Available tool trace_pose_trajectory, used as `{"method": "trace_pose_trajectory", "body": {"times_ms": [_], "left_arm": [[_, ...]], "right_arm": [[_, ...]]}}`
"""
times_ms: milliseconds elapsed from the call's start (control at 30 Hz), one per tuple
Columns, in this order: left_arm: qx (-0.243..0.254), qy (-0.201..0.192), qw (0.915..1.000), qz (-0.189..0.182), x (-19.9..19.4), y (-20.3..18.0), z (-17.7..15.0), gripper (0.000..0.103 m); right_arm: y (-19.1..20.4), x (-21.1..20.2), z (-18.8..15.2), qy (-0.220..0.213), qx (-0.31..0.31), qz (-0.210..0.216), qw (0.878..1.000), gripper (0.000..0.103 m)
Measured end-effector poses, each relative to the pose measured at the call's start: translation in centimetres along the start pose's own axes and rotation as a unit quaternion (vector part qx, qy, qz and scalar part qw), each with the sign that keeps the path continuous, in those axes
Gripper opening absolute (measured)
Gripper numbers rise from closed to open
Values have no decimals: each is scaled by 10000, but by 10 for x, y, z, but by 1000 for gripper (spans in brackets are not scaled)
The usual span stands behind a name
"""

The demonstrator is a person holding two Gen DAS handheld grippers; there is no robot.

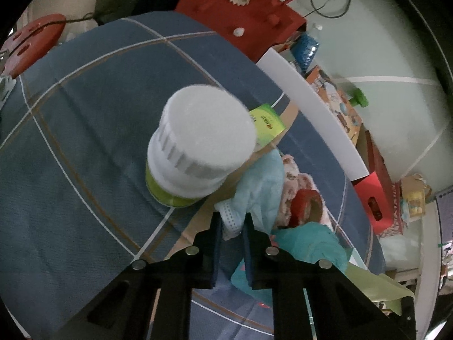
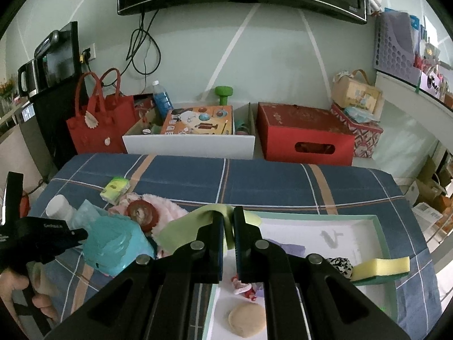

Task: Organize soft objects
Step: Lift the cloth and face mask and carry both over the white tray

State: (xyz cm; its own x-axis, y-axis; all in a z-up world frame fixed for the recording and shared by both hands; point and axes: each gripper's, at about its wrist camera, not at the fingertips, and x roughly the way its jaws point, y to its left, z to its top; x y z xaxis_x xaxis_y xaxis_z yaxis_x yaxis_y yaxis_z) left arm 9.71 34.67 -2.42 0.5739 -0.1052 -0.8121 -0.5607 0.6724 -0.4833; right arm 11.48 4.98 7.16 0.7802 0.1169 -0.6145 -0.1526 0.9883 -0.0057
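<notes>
In the left wrist view my left gripper (image 1: 232, 226) is shut on the white-hemmed corner of a light blue cloth (image 1: 263, 187). That cloth lies in a pile with a pink fluffy cloth (image 1: 291, 181) and a teal cloth (image 1: 311, 243). My right gripper (image 2: 228, 226) is shut on a light green cloth (image 2: 181, 229), which drapes over the near-left corner of a green-rimmed white tray (image 2: 311, 214). Inside the tray lie a yellow-green sponge (image 2: 382, 266), a zebra-print piece (image 2: 341, 263), a purple cloth (image 2: 286, 248) and a beige round pad (image 2: 246, 320).
A white-capped bottle (image 1: 198, 141) stands upright just left of the pile, with a green tissue pack (image 1: 266, 124) behind it. A red tape roll (image 1: 307, 206) rests on the pink cloth. Beyond the blue plaid bed (image 2: 283, 181) are a white box (image 2: 189, 144), a red box (image 2: 305, 136) and a red bag (image 2: 99, 124).
</notes>
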Motion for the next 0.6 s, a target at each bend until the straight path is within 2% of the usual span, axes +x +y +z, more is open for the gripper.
{"method": "trace_pose_trajectory", "body": {"times_ms": [333, 600], "left_arm": [[221, -469, 9984, -229, -29, -14, 2, 14], [471, -880, 9937, -510, -61, -31, 0, 14]], "right_arm": [[-7, -17, 8, -216, 164, 24, 9996, 6], [-22, -34, 15, -450, 367, -18, 9983, 6]]}}
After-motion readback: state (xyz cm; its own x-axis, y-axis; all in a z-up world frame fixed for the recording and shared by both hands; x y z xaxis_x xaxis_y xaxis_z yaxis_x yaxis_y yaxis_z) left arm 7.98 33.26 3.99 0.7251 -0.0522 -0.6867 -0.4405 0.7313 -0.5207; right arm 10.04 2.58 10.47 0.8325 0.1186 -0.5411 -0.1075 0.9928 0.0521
